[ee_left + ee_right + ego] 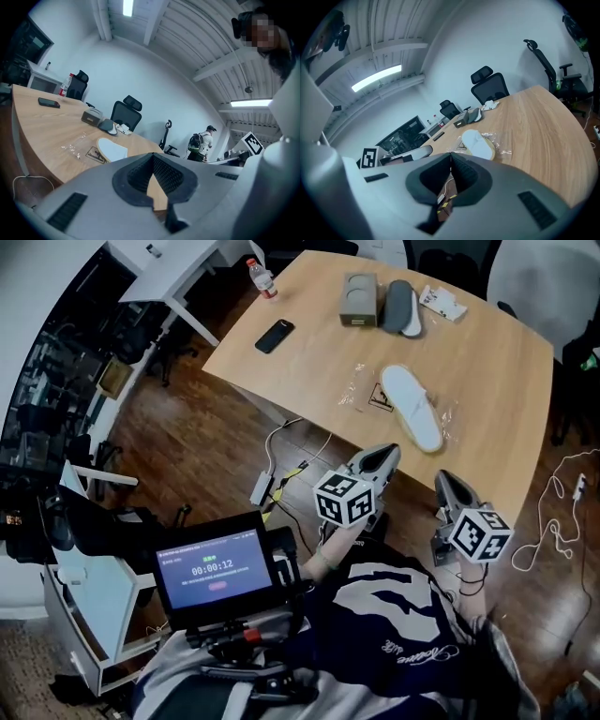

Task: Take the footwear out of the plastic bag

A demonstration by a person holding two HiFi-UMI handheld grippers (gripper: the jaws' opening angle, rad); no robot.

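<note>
A white slipper [412, 407] lies on the wooden table [487, 362] in crinkled clear plastic, the bag [359, 385], near the front edge. It also shows in the left gripper view as the slipper [112, 150] and in the right gripper view as the slipper [477, 143] with plastic [502, 151] around it. My left gripper [390, 454] and right gripper [443, 480] hover side by side just short of the table's front edge, apart from the slipper. Both are shut with nothing between the jaws, as the left gripper [153, 155] and right gripper [450, 155] views show.
Farther back on the table are a grey slipper pair [401, 306], a grey box [359, 298], cards [442, 302], a black phone [274, 336] and a bottle [262, 277]. Cables [281, 460] lie on the floor below the table edge. A person with a backpack [200, 143] stands far off.
</note>
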